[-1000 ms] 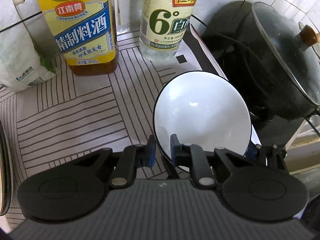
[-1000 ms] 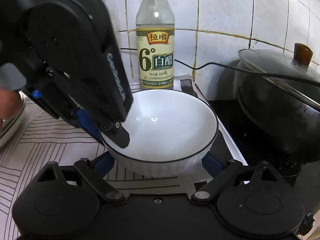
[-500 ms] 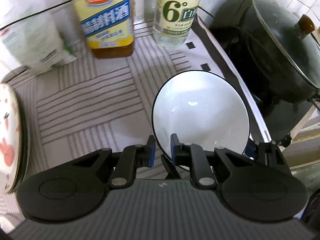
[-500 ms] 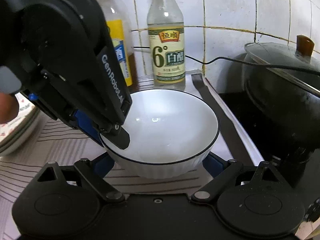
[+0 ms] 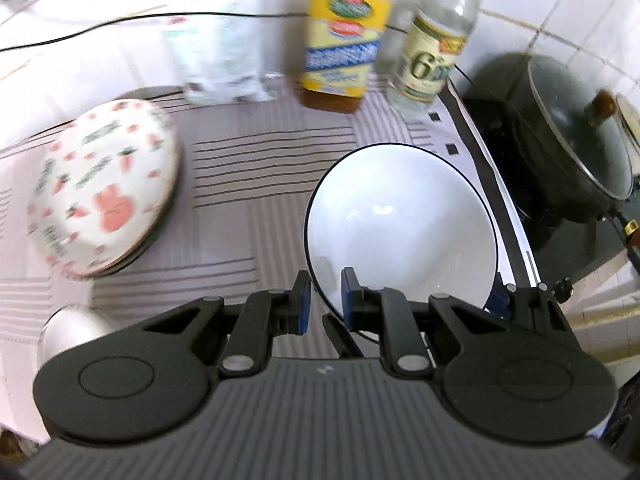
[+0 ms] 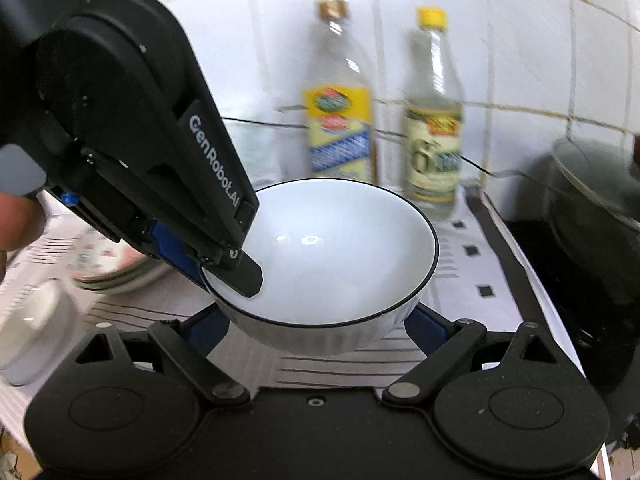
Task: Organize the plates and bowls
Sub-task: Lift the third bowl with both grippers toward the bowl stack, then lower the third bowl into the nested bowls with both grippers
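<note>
Left wrist view: one white black-rimmed ceramic bowl above the striped worktop, left gripper clamped on its rim, right gripper clasping its sides; two bottles at the back edge.

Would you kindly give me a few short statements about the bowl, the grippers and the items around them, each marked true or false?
1. The left gripper pinches the white bowl's rim. True.
2. The right gripper is empty. False: its fingers sit on either side of the bowl's body.
3. The bowl holds soup. False: it is empty.
4. Two bottles stand by the tiled wall. True.
5. The patterned plates lie left of the bowl in the left wrist view. True.
</note>
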{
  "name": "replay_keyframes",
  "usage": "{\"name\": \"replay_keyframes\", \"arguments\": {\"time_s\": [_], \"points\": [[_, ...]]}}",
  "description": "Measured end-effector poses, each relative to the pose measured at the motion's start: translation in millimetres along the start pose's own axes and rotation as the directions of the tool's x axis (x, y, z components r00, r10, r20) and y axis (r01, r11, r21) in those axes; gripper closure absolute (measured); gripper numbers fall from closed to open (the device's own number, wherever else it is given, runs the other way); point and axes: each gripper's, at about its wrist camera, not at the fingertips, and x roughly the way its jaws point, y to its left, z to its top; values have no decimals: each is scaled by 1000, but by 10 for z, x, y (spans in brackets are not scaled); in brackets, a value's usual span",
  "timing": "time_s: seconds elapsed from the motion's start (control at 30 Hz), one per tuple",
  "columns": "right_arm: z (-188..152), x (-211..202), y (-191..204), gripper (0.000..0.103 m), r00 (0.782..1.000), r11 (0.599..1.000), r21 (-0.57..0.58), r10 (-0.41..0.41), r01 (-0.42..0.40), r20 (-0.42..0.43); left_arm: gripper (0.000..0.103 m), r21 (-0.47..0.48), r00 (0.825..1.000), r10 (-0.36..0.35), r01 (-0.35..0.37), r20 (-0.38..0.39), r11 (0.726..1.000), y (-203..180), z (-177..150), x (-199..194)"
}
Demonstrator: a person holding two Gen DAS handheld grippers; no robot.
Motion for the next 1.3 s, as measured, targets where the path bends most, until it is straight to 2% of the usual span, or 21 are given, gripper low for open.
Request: {"name": "replay_keyframes", "arguments": {"time_s": [0.27,0.53,0.77,0.93,1.17,1.3], "points": [[149,-349,460,6,992,987,-110,120,-116,31,89,-82,998,49,-44,51,996,402,-360,-574],[213,-484,808,6,970,948,-217,242,-234,7,89,-168,994,96,-85,60,982,768,-678,-808],[184,-398,1096,6,951,905,-295,308,-305,-37,89,-234,991,128,-116,37,965,1079,-854,-813],[112,-349,1299,6,937,888,-300,343,-348,-70,89,-266,987,159,-153,0,952,1289,-901,-768],[49,-209,1542,6,917,861,-316,371,-398,-144,88,-331,984,165,-177,-64,927,1595,-977,-641],[-12,-146,1676,6,907,845,-332,378,-419,-185,87,-380,986,141,-166,-93,910,1767,-1056,-532]]}}
